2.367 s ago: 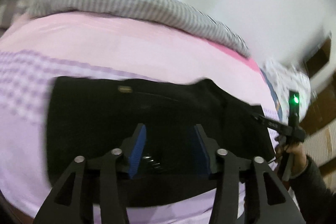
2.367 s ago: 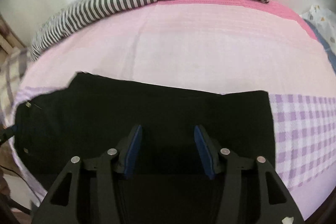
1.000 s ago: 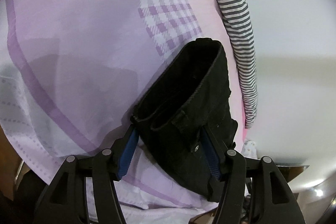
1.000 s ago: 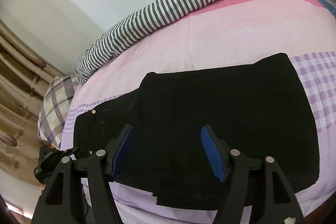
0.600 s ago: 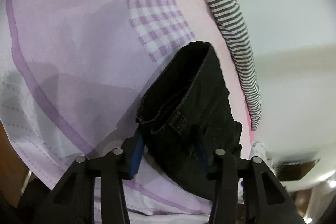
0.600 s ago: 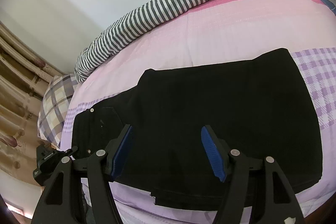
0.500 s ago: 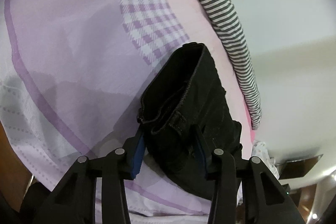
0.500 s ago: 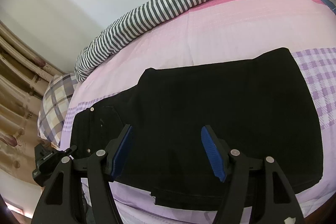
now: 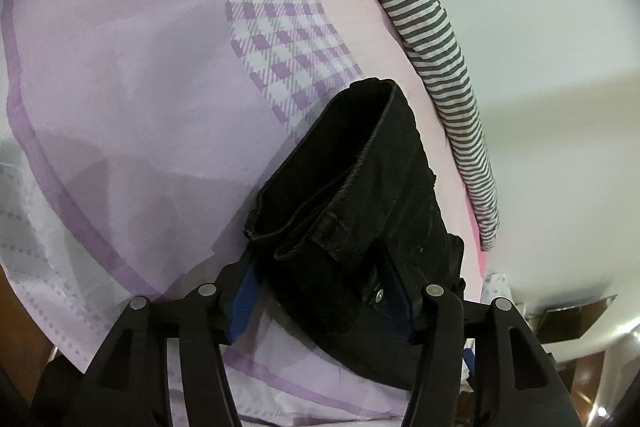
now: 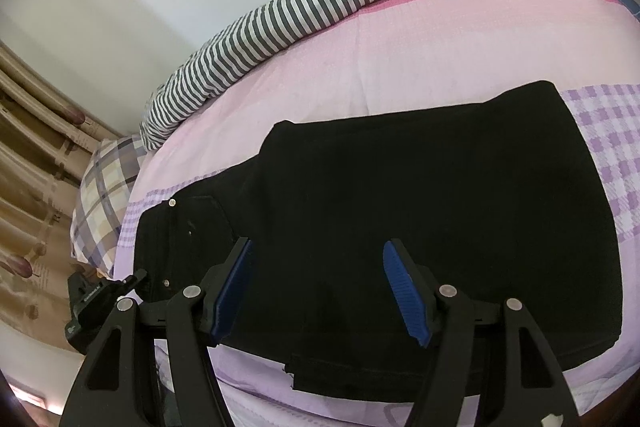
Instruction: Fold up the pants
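Note:
Black pants (image 10: 420,227) lie folded flat on the pink and purple bed sheet (image 10: 420,67), waistband end at the left. My right gripper (image 10: 318,291) is open and hovers above the near edge of the pants, holding nothing. My left gripper (image 9: 320,291) is at the waistband end of the pants (image 9: 360,195); its blue pads (image 9: 242,295) straddle the bunched waistband corner with the metal button, jaws spread about the cloth's width. The left gripper also shows in the right wrist view (image 10: 100,303) at the lower left, touching the waistband.
A grey-and-white striped blanket (image 10: 320,3) lies rolled along the wall at the bed's far side. A plaid pillow (image 10: 104,195) sits at the left end beside brown curtains (image 10: 28,163). The bed edge runs just below both grippers.
My left gripper has swung from above the pants round to the waistband end and closed in on the bunched corner. My right gripper rose and pulled back, staying open.

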`<state>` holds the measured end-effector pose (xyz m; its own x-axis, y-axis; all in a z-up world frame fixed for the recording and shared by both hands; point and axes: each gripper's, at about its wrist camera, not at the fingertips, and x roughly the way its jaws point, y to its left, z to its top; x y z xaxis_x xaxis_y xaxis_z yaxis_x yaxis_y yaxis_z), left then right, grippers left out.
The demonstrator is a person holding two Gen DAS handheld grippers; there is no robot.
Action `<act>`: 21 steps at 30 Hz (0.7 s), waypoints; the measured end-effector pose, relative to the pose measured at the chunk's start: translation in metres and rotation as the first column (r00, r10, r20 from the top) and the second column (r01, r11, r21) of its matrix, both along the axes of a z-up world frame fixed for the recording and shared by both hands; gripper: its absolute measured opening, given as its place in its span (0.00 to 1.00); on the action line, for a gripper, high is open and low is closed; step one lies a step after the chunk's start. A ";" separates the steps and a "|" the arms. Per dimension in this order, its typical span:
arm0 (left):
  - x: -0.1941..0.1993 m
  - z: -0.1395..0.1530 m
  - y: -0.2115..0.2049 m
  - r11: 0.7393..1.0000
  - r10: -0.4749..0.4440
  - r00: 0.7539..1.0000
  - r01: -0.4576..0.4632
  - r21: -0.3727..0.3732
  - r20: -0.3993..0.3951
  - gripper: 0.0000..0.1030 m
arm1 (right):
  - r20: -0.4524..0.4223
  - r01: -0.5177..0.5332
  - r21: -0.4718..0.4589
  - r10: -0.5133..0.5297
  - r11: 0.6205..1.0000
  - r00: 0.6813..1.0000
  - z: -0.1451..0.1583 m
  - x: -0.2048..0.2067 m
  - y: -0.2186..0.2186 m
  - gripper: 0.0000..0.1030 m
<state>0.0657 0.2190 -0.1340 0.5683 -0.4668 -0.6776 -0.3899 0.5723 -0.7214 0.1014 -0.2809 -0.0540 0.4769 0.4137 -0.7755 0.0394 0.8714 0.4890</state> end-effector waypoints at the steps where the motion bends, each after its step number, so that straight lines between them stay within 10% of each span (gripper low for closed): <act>1: -0.001 0.000 -0.001 1.000 0.004 1.000 -0.004 0.009 0.003 0.51 | -0.003 0.001 -0.001 -0.001 1.000 1.000 -0.001 0.000 0.000 0.62; 7: -0.003 0.011 -0.006 0.996 -0.008 1.000 0.007 0.094 0.010 0.27 | -0.006 0.020 0.006 -0.020 1.000 1.000 -0.002 0.000 -0.004 0.62; 21: 0.036 0.127 -0.111 0.903 -0.253 0.956 0.178 0.392 0.149 0.22 | 0.044 0.117 0.041 -0.119 0.992 0.992 0.027 -0.013 -0.053 0.62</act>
<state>0.1021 0.1075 -0.0067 0.6186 -0.3296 -0.7132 -0.1019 0.8664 -0.4889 0.0884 -0.3335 -0.0271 0.5596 0.3811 -0.7359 0.1174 0.8426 0.5256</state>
